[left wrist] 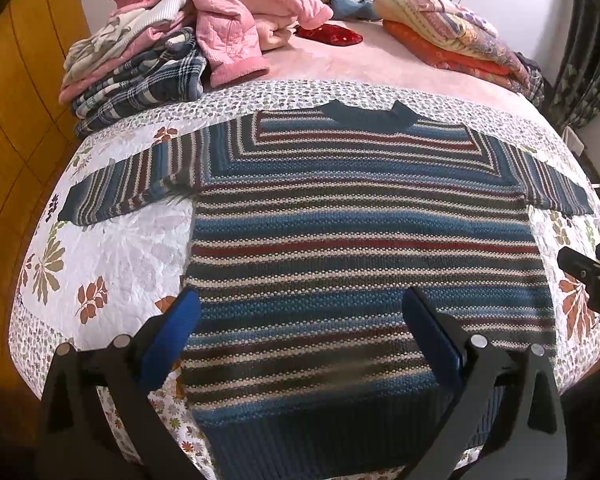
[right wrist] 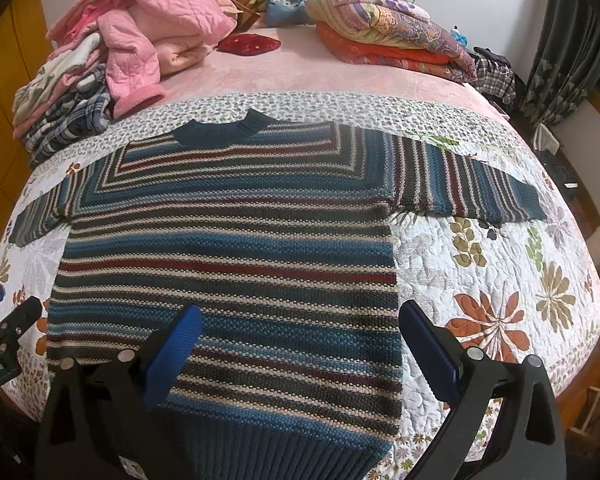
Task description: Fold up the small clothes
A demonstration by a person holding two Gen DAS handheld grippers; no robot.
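A striped knit sweater (left wrist: 360, 236) in blue, dark red and cream lies flat on the bed, collar away from me, both sleeves spread out sideways. My left gripper (left wrist: 300, 300) hovers open above its lower left part, nothing between the blue pads. Over the lower right part of the sweater (right wrist: 228, 248) my right gripper (right wrist: 300, 312) also stands open and holds nothing. The right gripper's tip (left wrist: 588, 272) shows at the right edge of the left wrist view. At the left edge of the right wrist view the left gripper's tip (right wrist: 8, 320) appears.
A floral quilt (left wrist: 112, 252) covers the near bed. Behind it, a pile of pink and plaid clothes (left wrist: 160, 40) sits far left, folded colourful blankets (left wrist: 452, 36) far right, a red cushion (left wrist: 328, 34) between. A wooden wardrobe (left wrist: 16, 92) stands left, curtains (right wrist: 560, 60) right.
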